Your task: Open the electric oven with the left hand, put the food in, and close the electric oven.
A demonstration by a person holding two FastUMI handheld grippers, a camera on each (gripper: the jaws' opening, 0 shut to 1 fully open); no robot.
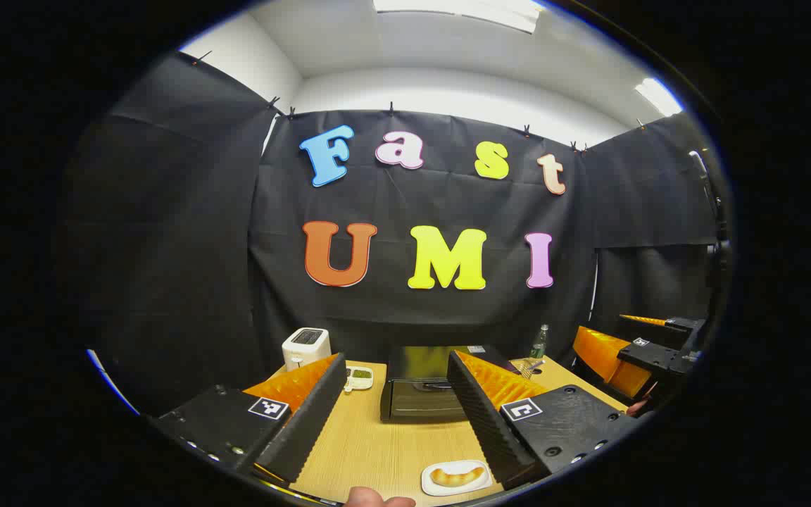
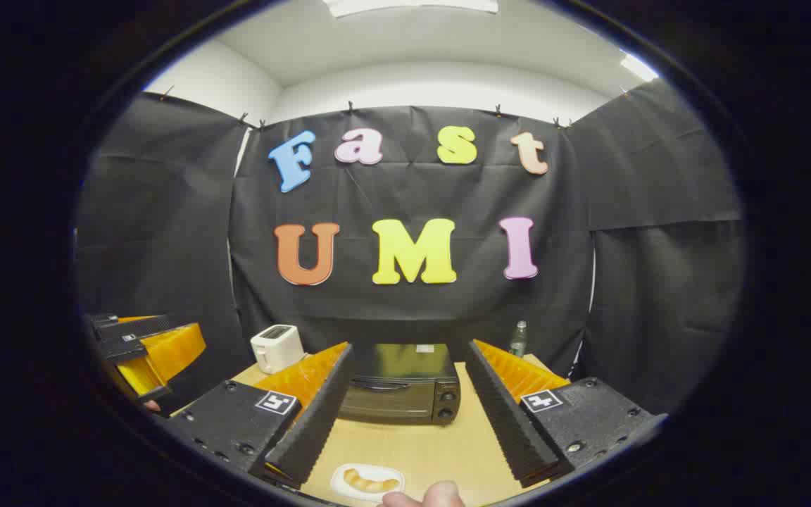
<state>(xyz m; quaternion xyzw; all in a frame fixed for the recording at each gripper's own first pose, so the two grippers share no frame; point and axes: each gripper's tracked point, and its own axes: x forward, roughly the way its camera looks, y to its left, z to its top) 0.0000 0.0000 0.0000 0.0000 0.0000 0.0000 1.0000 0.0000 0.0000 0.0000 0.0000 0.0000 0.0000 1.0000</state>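
A black electric oven [image 1: 419, 394] [image 2: 398, 387] stands at the back of the wooden table [image 1: 377, 451], its door closed and the handle across the front. A bread roll [image 1: 456, 477] [image 2: 369, 483] lies on a small white plate [image 1: 434, 486] near the table's front edge. My left gripper [image 1: 395, 415] is open, raised above the table and facing the oven. Also open, my right gripper [image 2: 409, 415] hovers over the table with the oven between its fingers in the distance. The right gripper [image 1: 631, 355] appears at the right of the left gripper view, and the left gripper [image 2: 141, 355] at the left of the right gripper view.
A white toaster [image 1: 305, 346] [image 2: 277, 347] stands at the back left. A small dish with something green [image 1: 360, 379] sits beside it. A green bottle [image 1: 538, 341] [image 2: 517, 339] stands behind the oven on the right. A fingertip [image 2: 441, 495] shows at the bottom edge.
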